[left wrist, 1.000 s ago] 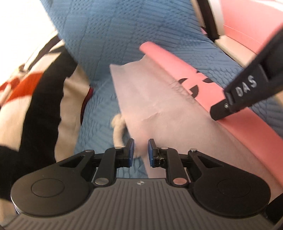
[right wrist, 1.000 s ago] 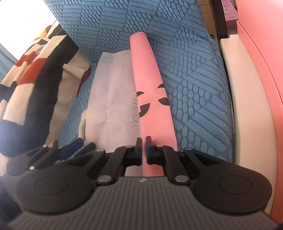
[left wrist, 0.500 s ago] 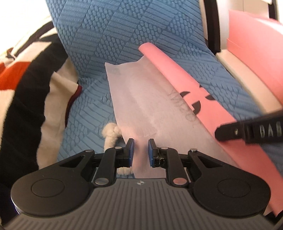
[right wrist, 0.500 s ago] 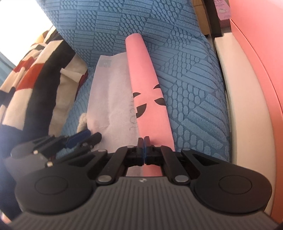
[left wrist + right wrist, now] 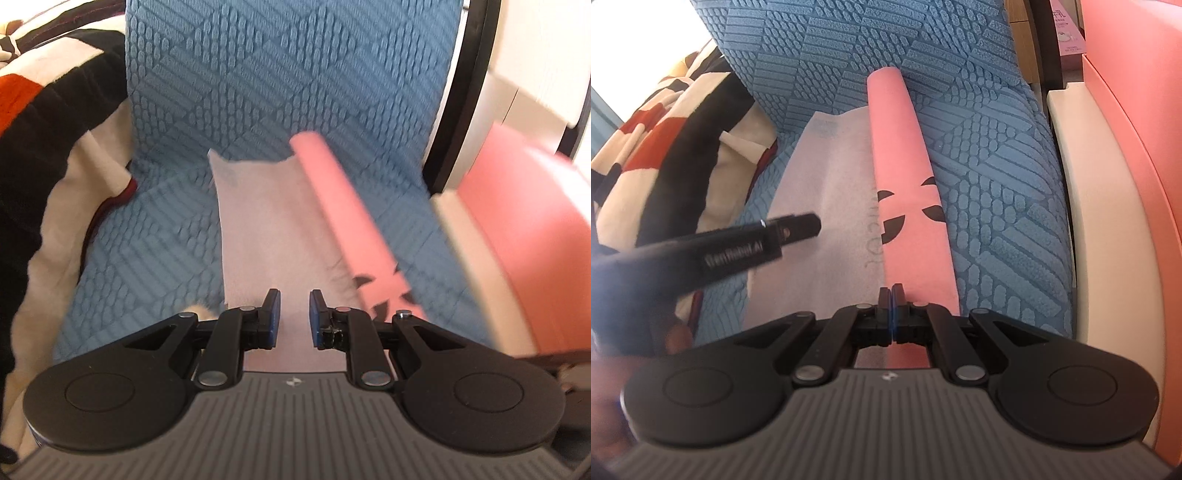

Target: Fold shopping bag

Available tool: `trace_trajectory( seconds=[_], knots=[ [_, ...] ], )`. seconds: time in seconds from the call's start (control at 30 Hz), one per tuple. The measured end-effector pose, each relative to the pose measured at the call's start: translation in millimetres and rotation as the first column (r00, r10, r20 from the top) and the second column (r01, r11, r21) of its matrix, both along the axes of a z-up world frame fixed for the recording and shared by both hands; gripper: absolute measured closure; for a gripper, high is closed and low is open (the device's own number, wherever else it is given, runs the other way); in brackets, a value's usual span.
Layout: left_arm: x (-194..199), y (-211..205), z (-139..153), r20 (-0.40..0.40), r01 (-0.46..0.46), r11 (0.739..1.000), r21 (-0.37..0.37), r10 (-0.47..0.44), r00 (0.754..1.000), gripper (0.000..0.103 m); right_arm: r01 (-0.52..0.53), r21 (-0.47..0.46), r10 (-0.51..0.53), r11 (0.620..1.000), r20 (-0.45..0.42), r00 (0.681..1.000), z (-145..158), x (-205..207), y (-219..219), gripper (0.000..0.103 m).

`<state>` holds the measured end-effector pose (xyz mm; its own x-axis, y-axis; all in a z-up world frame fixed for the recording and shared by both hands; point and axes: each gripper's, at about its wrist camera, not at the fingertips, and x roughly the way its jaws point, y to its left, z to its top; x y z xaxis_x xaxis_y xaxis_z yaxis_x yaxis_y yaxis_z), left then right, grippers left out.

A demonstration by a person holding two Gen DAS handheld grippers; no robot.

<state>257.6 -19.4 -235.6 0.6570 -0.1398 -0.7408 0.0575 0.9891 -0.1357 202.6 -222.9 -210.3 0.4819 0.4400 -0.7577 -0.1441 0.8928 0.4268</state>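
The shopping bag lies lengthwise on a blue cushion. Its pale inner side (image 5: 266, 229) faces up, and its pink printed side is folded over into a long strip (image 5: 343, 214) along the right. My left gripper (image 5: 294, 314) is open above the near end of the pale part, with nothing between its blue pads. In the right wrist view my right gripper (image 5: 891, 291) is shut on the near end of the pink fold (image 5: 905, 177). The left gripper's fingers (image 5: 798, 229) reach in from the left over the pale sheet (image 5: 827, 177).
The blue textured cushion (image 5: 280, 81) runs up into a backrest behind the bag. A black, white and red blanket (image 5: 48, 155) is heaped at the left. A cream ledge (image 5: 1086, 206) and a pink panel (image 5: 1137, 155) border the right. A cream rope handle (image 5: 201, 309) peeks out beside the left fingers.
My right gripper's jaws went from a small gap to shut at the pink fold. My left gripper has drawn back and swung, staying open, and now shows higher in the right wrist view.
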Motion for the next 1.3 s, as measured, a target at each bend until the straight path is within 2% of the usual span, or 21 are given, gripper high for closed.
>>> trace_trajectory(
  seconds=[0.1,0.2,0.33,0.63,0.73,0.77,0.83,0.87,0.9,1.17,1.3],
  knots=[
    [4,3,1,-0.016,0.035,0.991,-0.129,-0.038,0.999,0.083,0.002,0.002,-0.002,1.0,0.001,1.0,0,0,1,0.103],
    [9,2,-3,-0.045,0.072,0.973,-0.221,-0.084,0.995,0.083,0.002,0.003,-0.002,1.0,0.001,1.0,0,0,1,0.103],
    [10,-6,-7,-0.052,0.131,0.947,-0.293,-0.153,0.987,0.083,0.001,0.003,-0.001,1.0,0.001,1.0,0,0,1,0.103],
    [16,-22,-27,-0.126,0.166,0.946,-0.278,-0.208,0.97,0.083,0.009,0.006,-0.009,1.0,0.009,1.0,0,-2,0,0.102],
    [15,-21,-29,-0.133,0.157,0.944,-0.289,-0.202,0.97,0.083,0.021,0.016,-0.022,1.0,0.005,1.0,1,-3,-1,0.098],
    [16,-20,-30,-0.134,0.153,0.944,-0.292,-0.199,0.971,0.083,0.027,0.013,-0.027,1.0,0.0,1.0,3,-3,-2,0.096],
    [16,-19,-30,-0.137,0.143,0.944,-0.298,-0.19,0.972,0.083,0.038,0.016,-0.038,0.999,0.002,0.999,6,-5,-5,0.082],
    [15,-18,-30,-0.137,0.139,0.943,-0.301,-0.187,0.973,0.083,0.045,0.021,-0.045,0.999,0.01,0.999,8,-6,-7,0.072],
    [15,-18,-30,-0.141,0.133,0.943,-0.306,-0.183,0.973,0.083,0.05,0.01,-0.05,0.999,0.016,0.999,9,-7,-8,0.067],
    [14,-15,-34,-0.141,0.119,0.943,-0.31,-0.169,0.975,0.083,0.098,-0.034,-0.097,0.995,0.021,0.995,8,-9,-19,0.064],
    [15,-7,-34,-0.149,0.102,0.937,-0.335,-0.159,0.976,0.083,0.107,-0.012,-0.107,0.994,0.009,0.994,5,-9,-22,0.064]
  ],
)
